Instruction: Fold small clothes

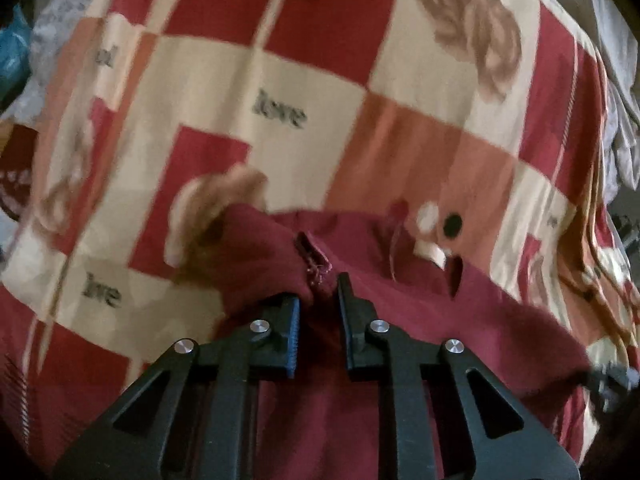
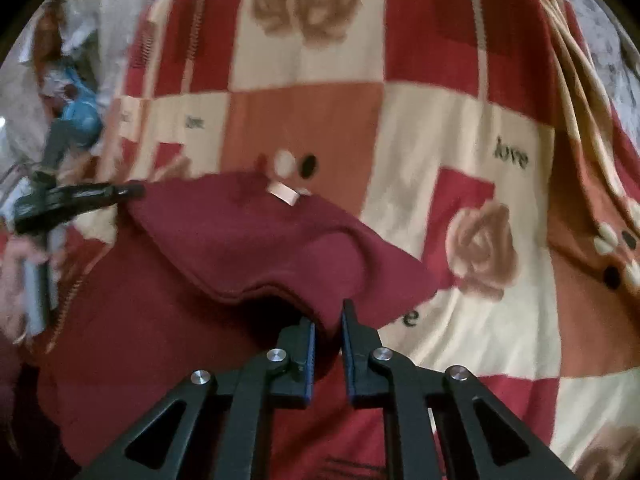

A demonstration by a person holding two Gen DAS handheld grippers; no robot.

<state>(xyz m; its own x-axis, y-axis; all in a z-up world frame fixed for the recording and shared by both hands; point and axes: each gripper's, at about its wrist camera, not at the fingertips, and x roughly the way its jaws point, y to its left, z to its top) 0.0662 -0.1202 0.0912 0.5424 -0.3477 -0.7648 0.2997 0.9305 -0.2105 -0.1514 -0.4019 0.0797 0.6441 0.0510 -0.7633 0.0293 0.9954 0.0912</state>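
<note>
Claws left (image 1: 318, 300) and right (image 2: 328, 320) each pinch maroon garment (image 2: 248, 240) over blanket (image 2: 460, 128)

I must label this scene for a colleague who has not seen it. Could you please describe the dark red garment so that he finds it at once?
Start from the big checked blanket of red, cream and orange squares with roses and the word "love". The dark red garment lies on it, at the near edge, by the right gripper. It alone is plain maroon, without pattern, with a small white label at its far edge.
</note>
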